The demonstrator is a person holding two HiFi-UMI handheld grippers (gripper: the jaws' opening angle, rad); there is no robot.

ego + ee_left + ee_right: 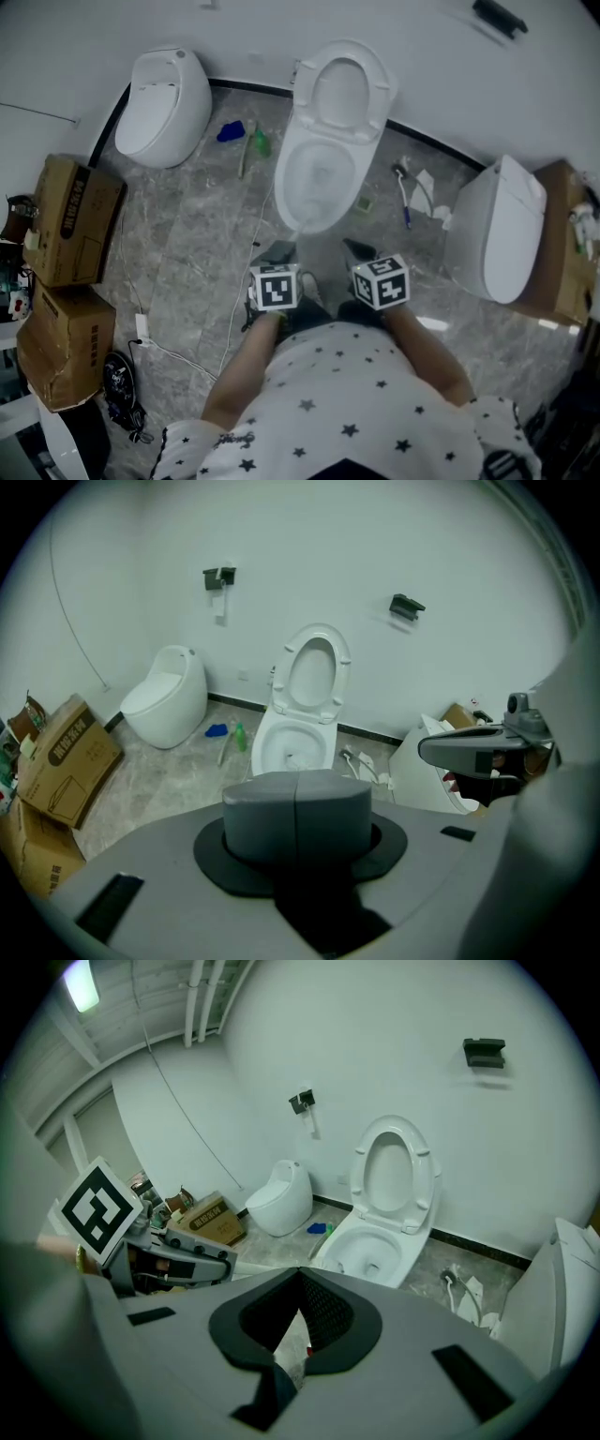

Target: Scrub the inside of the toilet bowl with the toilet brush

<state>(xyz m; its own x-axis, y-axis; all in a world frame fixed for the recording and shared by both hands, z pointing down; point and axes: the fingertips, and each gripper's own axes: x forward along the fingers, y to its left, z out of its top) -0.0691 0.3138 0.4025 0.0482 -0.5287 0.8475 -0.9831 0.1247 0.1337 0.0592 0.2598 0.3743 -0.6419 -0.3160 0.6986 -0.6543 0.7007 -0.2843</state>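
Looking down, a glossy white oval toilet bowl (319,178) is seen upper centre, seat raised, with grey marbled floor (192,258) left open round it. The left gripper (278,253) is kept pressed together, the right gripper (360,250) slightly parted.

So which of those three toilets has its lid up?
The middle toilet, bowl showing; the left toilet and the right toilet are shut.

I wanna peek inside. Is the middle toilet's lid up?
Up. The lid stands raised behind the bowl, leaving it uncovered.
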